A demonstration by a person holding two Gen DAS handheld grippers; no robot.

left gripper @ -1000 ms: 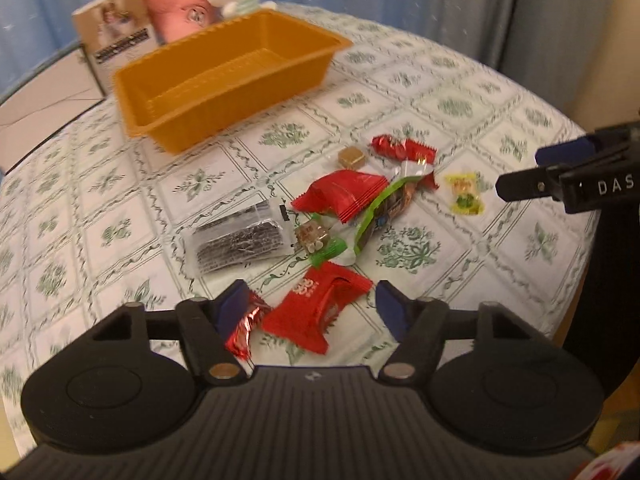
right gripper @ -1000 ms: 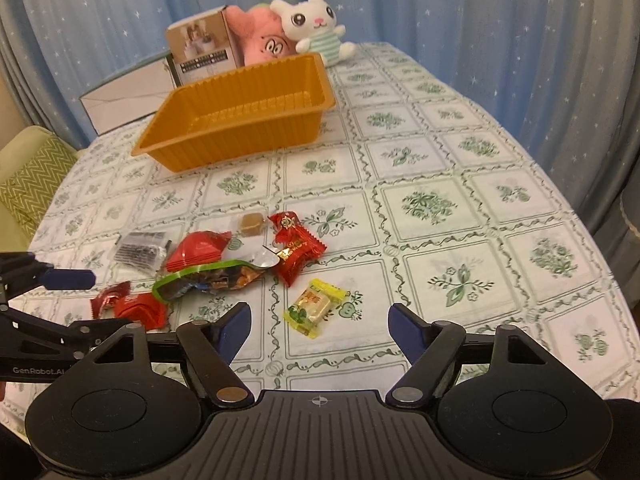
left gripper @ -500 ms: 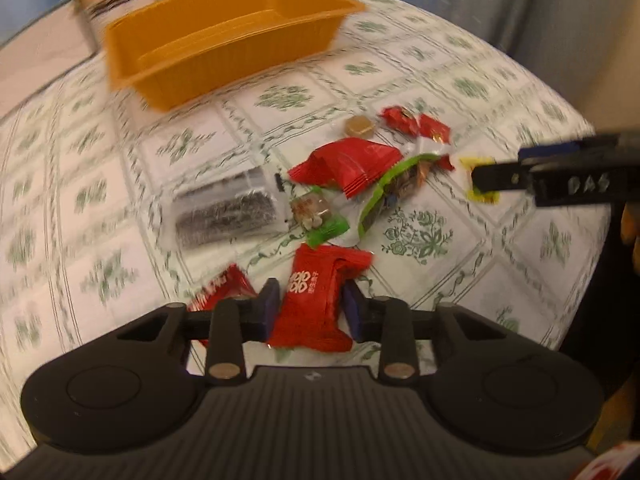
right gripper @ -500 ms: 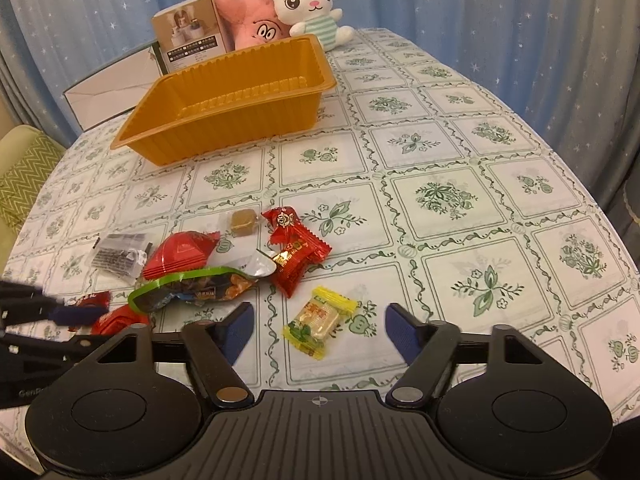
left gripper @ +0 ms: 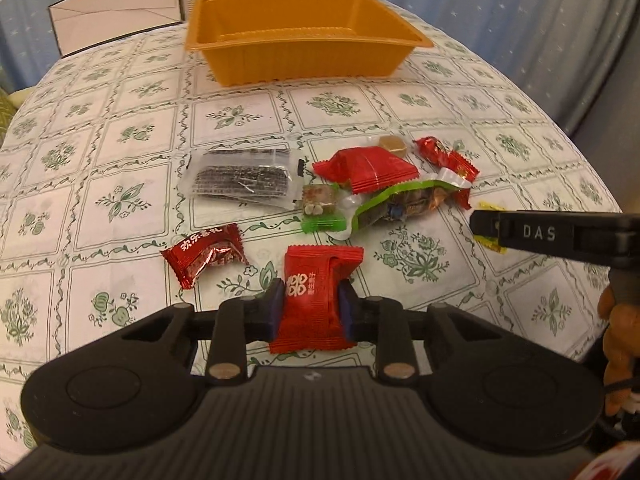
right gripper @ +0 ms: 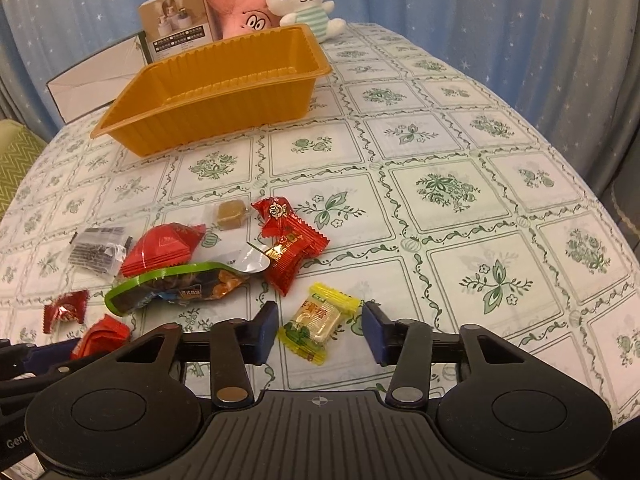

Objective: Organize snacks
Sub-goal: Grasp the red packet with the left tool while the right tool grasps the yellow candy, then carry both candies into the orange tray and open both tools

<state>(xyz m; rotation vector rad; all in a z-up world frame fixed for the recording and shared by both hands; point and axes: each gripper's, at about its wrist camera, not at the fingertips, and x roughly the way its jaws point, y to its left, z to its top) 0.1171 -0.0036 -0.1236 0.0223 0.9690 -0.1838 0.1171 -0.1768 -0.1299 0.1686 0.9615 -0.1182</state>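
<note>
Left gripper (left gripper: pixel 311 307) clamped on a red candy packet (left gripper: pixel 316 298), lifted just short of the snack pile. Right gripper (right gripper: pixel 320 332) spread apart around a yellow candy (right gripper: pixel 318 322). Next, likely: carry red packet beyond the pile to the empty orange tray (left gripper: pixel 304 62); close on yellow.

Both wrist views sit low and close over the surface (left gripper: pixel 132 92), facing the orange tray (left gripper: pixel 304 54), sharing the snack pile (right gripper: pixel 192 264) between them
</note>
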